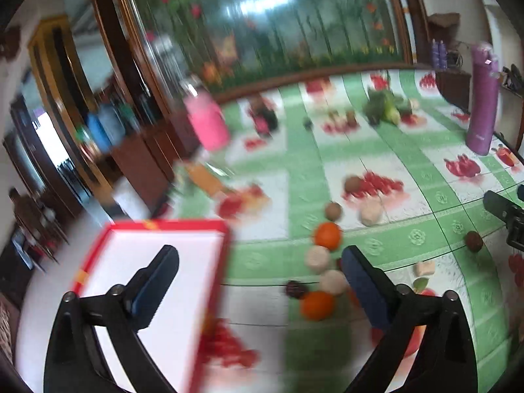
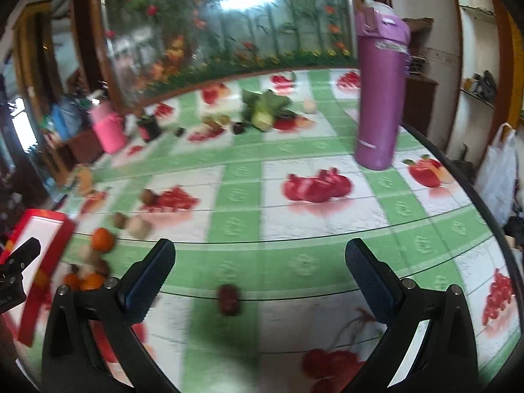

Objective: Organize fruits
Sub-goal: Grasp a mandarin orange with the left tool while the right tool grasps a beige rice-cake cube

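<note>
My left gripper (image 1: 260, 258) is open and holds nothing; its left finger hangs over a red-rimmed white box (image 1: 157, 262). Between box and right finger lie two oranges (image 1: 327, 235) (image 1: 317, 304), several pale round pieces (image 1: 317, 258), brown fruits (image 1: 333, 211) and a dark red one (image 1: 294, 290). My right gripper (image 2: 260, 255) is open above the tablecloth, with a dark red date-like fruit (image 2: 229, 298) lying on the cloth between its fingers. In the right wrist view the box (image 2: 42, 245) and the oranges (image 2: 103, 239) sit at far left.
A tall purple bottle (image 2: 380, 98) stands at the right, a pink container (image 1: 208, 121) at the back left, and leafy greens (image 2: 265, 108) near the back edge by a large framed picture. The green-and-white cloth (image 2: 294, 229) carries printed fruit. The table edge curves on the right.
</note>
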